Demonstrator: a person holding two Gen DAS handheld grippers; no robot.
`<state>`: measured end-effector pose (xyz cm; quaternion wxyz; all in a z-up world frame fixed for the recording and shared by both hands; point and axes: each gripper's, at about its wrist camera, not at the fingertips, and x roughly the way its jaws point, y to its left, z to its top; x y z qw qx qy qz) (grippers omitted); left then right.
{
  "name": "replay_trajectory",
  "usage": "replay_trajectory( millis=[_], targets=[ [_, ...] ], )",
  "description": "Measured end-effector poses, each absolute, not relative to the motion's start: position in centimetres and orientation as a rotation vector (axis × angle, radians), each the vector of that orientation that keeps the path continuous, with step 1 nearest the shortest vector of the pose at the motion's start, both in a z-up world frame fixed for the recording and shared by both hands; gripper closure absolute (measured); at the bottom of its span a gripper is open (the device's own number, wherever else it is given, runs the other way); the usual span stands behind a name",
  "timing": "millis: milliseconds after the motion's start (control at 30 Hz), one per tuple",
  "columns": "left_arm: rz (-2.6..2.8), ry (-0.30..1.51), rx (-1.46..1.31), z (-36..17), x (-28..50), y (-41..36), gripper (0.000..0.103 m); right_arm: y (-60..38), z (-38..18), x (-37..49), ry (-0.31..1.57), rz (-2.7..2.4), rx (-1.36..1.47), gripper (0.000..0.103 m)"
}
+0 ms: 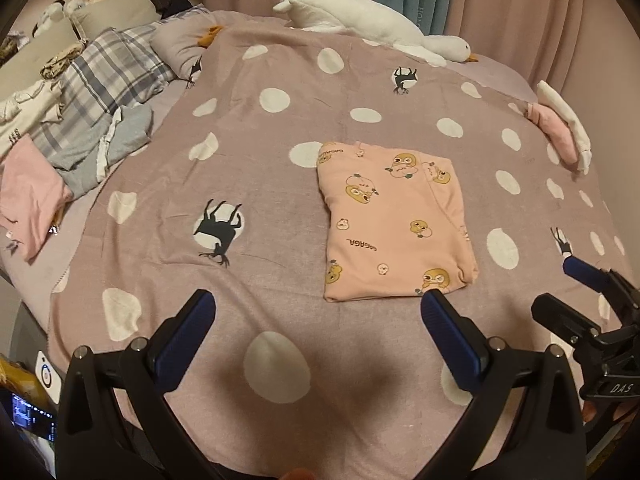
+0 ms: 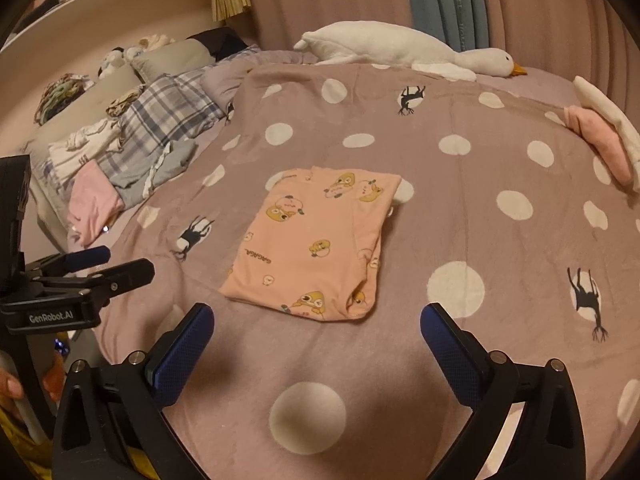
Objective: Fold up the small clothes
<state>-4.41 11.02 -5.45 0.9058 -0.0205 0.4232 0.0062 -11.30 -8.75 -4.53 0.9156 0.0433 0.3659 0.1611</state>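
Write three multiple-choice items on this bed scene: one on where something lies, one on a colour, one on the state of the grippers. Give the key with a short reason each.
1. Where does the white goose toy lie?
A. at the far edge of the bed, by the curtains
B. on top of the folded garment
C. between the left gripper's fingers

2. What colour is the folded garment in the middle of the bedspread?
A. dark green
B. peach-pink with cartoon prints
C. plain black

3. How do the left gripper and right gripper stand?
A. both shut on cloth
B. one shut on the goose
C. both open and empty

Key: 1 A, it stretches along the far side; 2 B, the print shows in both views; 3 C, the fingers stand wide apart with only bedspread between them.
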Motion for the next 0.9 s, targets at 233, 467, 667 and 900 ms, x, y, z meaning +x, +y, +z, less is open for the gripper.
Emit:
replay_trajectory(
  millis=[233,467,667,900],
  targets=[
    [0.002,0.872,-0.075,-5.3,-4.7,11.4,0.0,-8.3,-4.4,-11.1,0.772,0.297,0.064,0.001],
    [0.019,0.885,-0.074,-5.3,-4.5,11.4,0.0,-8.3,-3.9,-11.0,0.777,0.242,0.068,0.001],
    [0.037,0.893,-0.066,-5.4,-4.3,11.3,0.0,-7.7,-3.5,-10.9,0.766,0.253,0.059,0.001],
    [0.048,0.893,-0.062,-5.4,-4.1,11.5,0.0,-7.7,-4.0,-10.3,0.791,0.251,0.066,0.001]
  ],
)
